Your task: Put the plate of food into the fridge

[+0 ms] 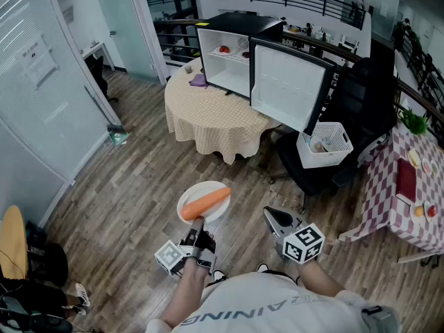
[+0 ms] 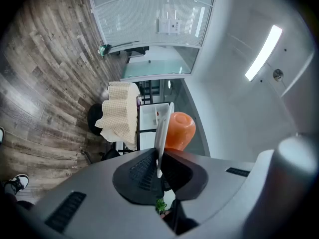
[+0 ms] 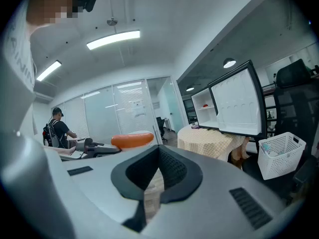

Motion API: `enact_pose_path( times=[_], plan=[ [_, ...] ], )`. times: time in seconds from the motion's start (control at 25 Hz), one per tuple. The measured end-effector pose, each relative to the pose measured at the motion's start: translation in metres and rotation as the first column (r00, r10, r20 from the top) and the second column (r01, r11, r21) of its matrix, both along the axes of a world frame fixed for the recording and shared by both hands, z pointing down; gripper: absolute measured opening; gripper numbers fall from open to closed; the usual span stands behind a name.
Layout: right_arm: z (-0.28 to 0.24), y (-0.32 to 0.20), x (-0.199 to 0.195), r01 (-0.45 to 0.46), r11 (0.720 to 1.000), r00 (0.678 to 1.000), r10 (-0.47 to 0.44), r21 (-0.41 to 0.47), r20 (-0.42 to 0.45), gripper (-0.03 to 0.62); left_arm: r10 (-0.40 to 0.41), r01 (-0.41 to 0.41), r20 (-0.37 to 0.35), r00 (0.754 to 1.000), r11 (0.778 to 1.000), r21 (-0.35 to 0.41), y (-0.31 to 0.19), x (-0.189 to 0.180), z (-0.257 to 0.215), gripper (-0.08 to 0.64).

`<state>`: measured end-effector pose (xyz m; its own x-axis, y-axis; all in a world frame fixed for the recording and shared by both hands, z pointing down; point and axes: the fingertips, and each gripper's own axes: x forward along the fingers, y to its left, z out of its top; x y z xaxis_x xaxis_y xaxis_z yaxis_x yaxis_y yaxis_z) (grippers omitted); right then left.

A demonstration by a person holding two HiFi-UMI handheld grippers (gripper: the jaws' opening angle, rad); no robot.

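Gripping a round white plate (image 1: 198,189) by its rim (one long orange carrot (image 1: 206,202) on it), the left gripper (image 1: 201,222) is far from the open black fridge (image 1: 236,54); the right gripper (image 1: 269,214) is closed, empty.

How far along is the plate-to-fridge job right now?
Done: the fridge on the table stands with its door open, and the plate with the carrot is picked up, rim clamped in the left tool.
In hand: the carry; the plate is over the floor, well short of the fridge.
Left: reach the fridge, set the plate on a shelf, release.
The right tool is shut and empty.
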<state>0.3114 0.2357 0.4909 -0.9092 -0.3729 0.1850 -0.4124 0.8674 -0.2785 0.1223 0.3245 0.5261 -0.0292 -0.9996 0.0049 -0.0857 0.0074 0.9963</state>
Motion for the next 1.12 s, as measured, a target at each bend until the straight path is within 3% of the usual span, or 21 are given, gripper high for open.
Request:
enact_pose_path(
  times=[0.68, 1.12],
  plan=[
    [-0.005, 0.004, -0.023, -0.049, 0.999, 0.998, 0.05, -0.023, 0.03, 0.021, 0.015, -0.014, -0.014, 1.0, 1.0, 0.013, 0.011, -0.024, -0.004, 0.029],
    [0.013, 0.045, -0.071, -0.061, 0.997, 0.998, 0.061, -0.035, 0.002, 0.022, 0.022, -0.022, 0.012, 1.0, 1.0, -0.004, 0.053, -0.073, 0.01, 0.028]
  ],
)
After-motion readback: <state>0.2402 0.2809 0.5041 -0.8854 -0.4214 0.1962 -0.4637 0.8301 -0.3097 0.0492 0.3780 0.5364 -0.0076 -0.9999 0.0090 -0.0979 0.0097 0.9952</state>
